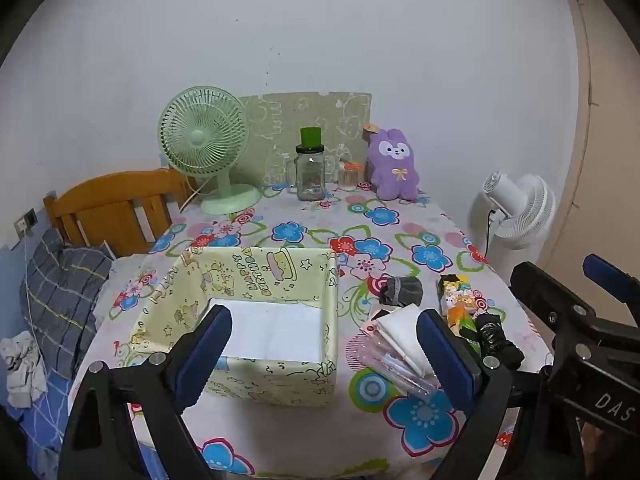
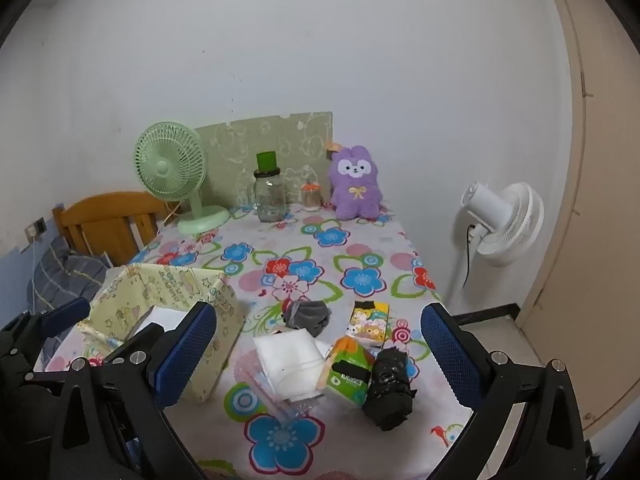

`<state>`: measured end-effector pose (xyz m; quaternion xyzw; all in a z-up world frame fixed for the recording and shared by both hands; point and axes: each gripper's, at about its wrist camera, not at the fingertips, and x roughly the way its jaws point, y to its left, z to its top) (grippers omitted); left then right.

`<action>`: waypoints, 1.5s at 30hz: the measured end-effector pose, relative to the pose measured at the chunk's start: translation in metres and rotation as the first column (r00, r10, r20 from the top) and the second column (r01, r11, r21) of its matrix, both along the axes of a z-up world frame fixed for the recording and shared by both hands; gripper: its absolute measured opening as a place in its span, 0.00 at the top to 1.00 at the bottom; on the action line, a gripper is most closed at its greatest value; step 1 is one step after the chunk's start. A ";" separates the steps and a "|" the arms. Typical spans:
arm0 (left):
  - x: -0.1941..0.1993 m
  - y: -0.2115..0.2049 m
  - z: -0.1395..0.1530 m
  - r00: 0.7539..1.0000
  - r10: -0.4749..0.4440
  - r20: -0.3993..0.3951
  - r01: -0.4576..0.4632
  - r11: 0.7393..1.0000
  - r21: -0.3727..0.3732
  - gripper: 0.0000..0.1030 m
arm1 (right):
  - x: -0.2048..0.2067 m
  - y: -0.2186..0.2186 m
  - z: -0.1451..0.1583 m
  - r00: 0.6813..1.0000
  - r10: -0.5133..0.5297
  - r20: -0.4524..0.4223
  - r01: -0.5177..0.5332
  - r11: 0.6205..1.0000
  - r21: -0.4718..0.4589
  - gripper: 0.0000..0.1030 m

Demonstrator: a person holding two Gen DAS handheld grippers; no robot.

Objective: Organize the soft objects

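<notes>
blue-padded left gripper [image 1: 324, 354] wide open, right gripper [image 2: 318, 354] wide open, both empty

Lighting even, soft and moderately bright in both views; shadows faint. No glare. Strong fisheye curvature bends the frame edges, with black vignetting in the corners. Focus acceptable centrally, slightly soft overall.

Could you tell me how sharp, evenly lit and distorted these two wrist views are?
Left wrist view: strong fisheye bending, dark corners, soft even room light, faint shadows; the box and purple plush read sharply, while the left gripper fingers look slightly soft. Right wrist view: same curvature, bowing the door frame; the black roll shows small glints, no harsh glare.
</notes>
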<state>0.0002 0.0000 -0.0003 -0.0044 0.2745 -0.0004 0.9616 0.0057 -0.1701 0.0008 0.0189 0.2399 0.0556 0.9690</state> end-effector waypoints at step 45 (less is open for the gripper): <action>0.007 -0.009 -0.004 1.000 -0.009 -0.009 0.009 1.000 0.009 0.00 | 0.009 0.004 -0.008 0.999 0.014 -0.048 -0.011 0.998 0.054 0.00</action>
